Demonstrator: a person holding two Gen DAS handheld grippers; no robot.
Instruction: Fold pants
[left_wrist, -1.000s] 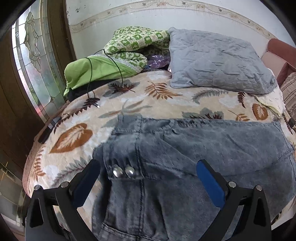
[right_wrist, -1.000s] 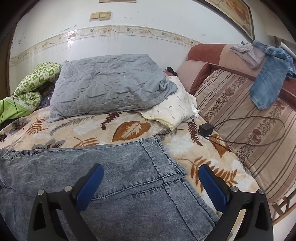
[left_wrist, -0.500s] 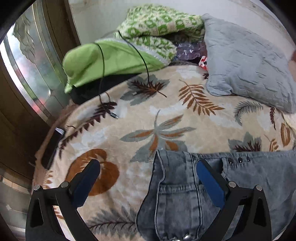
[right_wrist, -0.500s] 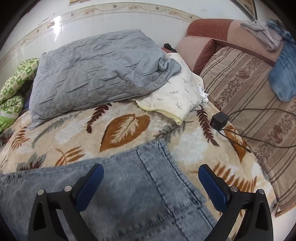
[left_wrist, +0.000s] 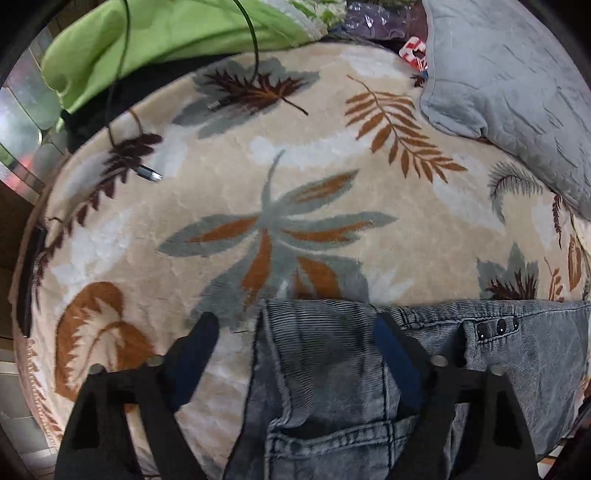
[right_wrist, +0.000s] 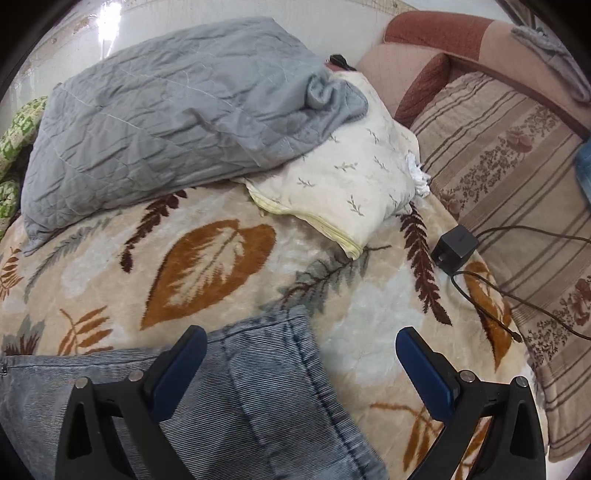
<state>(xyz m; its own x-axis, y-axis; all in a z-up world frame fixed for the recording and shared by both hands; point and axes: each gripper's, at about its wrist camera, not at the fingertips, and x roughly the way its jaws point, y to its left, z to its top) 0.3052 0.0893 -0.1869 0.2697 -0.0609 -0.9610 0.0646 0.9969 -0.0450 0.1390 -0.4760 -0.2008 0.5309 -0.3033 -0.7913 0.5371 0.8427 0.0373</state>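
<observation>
Lengthwise, pants (left_wrist: 369, 373) lie flat, waistband toward left tool (left_wrist: 295, 347)

Both cameras sit low and close over the bed, looking forward. The left one faces the left end, the right one the right end. Both see the jeans (left_wrist: 332, 369) (right_wrist: 258, 369) and the gray pillow (left_wrist: 517, 92) (right_wrist: 166, 122).

Both grippers, left gripper (left_wrist: 295, 332) and right gripper (right_wrist: 301, 345), are moving forward toward the far edge of the pants (left_wrist: 325, 369).
</observation>
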